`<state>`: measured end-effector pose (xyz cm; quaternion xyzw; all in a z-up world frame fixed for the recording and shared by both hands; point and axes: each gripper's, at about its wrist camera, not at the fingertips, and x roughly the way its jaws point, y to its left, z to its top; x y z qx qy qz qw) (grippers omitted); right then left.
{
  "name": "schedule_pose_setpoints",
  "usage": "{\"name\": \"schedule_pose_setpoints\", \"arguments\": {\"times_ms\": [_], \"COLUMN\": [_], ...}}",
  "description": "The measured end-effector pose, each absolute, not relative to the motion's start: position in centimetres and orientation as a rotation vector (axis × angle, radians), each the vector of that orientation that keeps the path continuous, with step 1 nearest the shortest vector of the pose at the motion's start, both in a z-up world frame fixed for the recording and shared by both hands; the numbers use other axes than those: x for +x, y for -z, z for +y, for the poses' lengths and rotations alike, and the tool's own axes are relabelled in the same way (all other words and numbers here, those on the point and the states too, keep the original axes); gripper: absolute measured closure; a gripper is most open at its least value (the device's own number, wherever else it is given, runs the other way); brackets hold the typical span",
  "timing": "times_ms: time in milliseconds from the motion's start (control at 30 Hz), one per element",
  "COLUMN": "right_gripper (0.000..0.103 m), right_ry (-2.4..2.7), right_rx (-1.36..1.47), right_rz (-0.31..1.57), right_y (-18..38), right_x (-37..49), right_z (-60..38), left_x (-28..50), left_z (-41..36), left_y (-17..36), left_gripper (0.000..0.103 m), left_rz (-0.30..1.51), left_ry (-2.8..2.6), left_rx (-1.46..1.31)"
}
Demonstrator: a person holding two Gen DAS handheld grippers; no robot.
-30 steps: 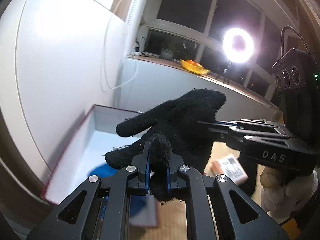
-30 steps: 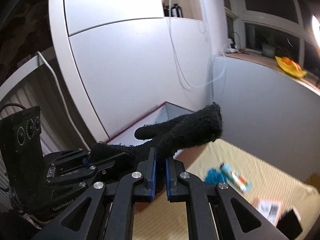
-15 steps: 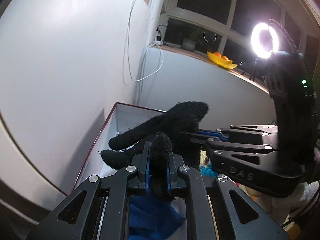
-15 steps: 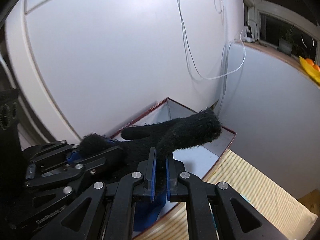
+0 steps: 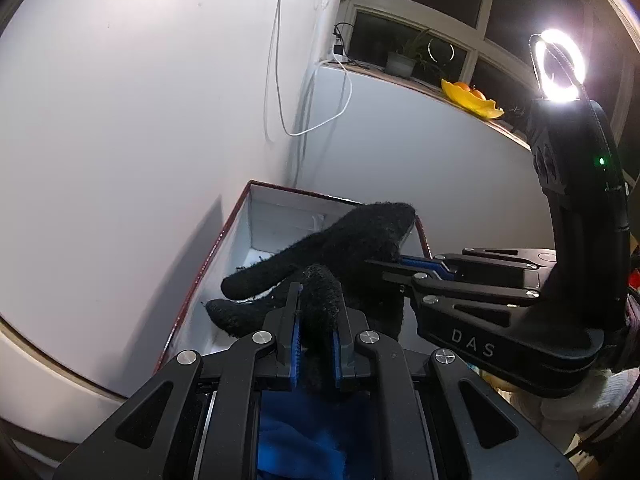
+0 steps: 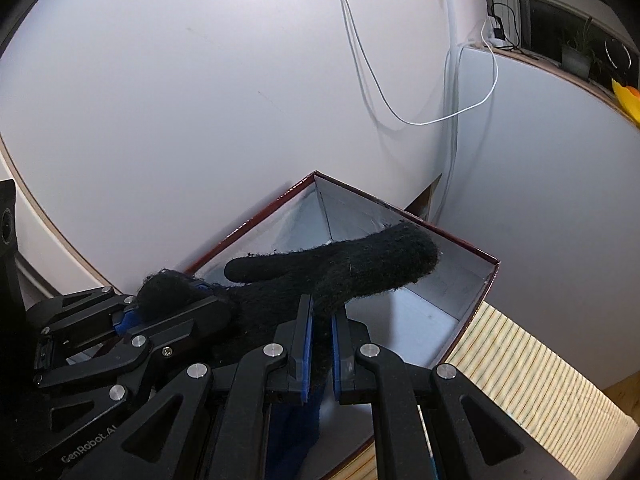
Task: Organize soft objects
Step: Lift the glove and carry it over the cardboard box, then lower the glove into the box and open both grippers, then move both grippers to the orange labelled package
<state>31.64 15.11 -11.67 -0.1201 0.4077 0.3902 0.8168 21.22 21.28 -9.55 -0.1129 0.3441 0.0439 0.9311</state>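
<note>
A black knitted glove (image 5: pixel 352 252) hangs in the air between both grippers, over an open box with a dark red rim (image 5: pixel 192 292) and white inside. My left gripper (image 5: pixel 316 328) is shut on the glove's cuff end. My right gripper (image 6: pixel 320 328) is shut on the glove's palm (image 6: pixel 360 268); it enters the left wrist view from the right (image 5: pixel 404 268). The left gripper shows in the right wrist view at the lower left (image 6: pixel 168 304). A blue cloth (image 5: pixel 300 440) lies in the box under the fingers.
The box (image 6: pixel 472 276) stands in a corner between white walls, on a striped straw-coloured mat (image 6: pixel 520 380). White cables (image 6: pixel 440 120) hang down the wall. A ring lamp (image 5: pixel 558 64) and a yellow bowl of fruit (image 5: pixel 472 102) stand on the window ledge.
Both grippers have carried the glove left and forward, from over the mat to over the box. The box now fills more of both views. Both grips are unchanged.
</note>
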Motion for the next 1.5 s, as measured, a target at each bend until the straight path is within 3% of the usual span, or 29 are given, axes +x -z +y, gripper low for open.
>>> {"name": "schedule_pose_setpoints", "arguments": {"times_ms": [167, 300, 333, 767, 833, 900, 1233, 1300, 1333, 1500], "right_gripper": [0.089, 0.05, 0.047, 0.047, 0.047, 0.047, 0.047, 0.047, 0.047, 0.046], "right_ry": [-0.812, -0.796, -0.798, -0.782, -0.777, -0.768, -0.684, -0.659, -0.634, -0.559], "right_rx": [-0.275, -0.27, -0.269, -0.237, -0.229, -0.222, -0.16, -0.13, -0.113, -0.046], "right_rz": [0.876, 0.868, 0.865, 0.845, 0.837, 0.827, 0.802, 0.791, 0.786, 0.795], "right_y": [11.8, 11.5, 11.4, 9.2, 8.6, 8.0, 5.7, 5.4, 5.3, 5.4], "right_x": [31.8, 31.7, 31.6, 29.0, 28.2, 27.3, 22.5, 21.6, 21.1, 19.7], "right_z": [15.3, 15.0, 14.9, 10.7, 9.4, 7.9, -2.9, -5.5, -7.1, -13.0], "left_x": [21.0, 20.7, 20.7, 17.3, 16.2, 15.2, 11.5, 10.7, 10.4, 9.8], "left_z": [21.5, 21.7, 21.6, 20.2, 19.6, 18.9, 12.9, 11.2, 10.7, 7.1], "left_y": [9.3, 9.2, 9.1, 7.2, 6.7, 6.1, 5.4, 5.4, 5.4, 5.8], "left_gripper": [0.085, 0.085, 0.084, 0.084, 0.082, 0.072, 0.071, 0.052, 0.048, 0.045], "left_rz": [0.71, 0.712, 0.712, 0.671, 0.659, 0.641, 0.603, 0.573, 0.567, 0.574], "left_ry": [-0.128, -0.139, -0.139, -0.103, -0.085, -0.071, 0.032, 0.063, 0.078, 0.189], "left_rx": [-0.231, -0.231, -0.23, -0.244, -0.24, -0.238, -0.194, -0.181, -0.183, -0.184]}}
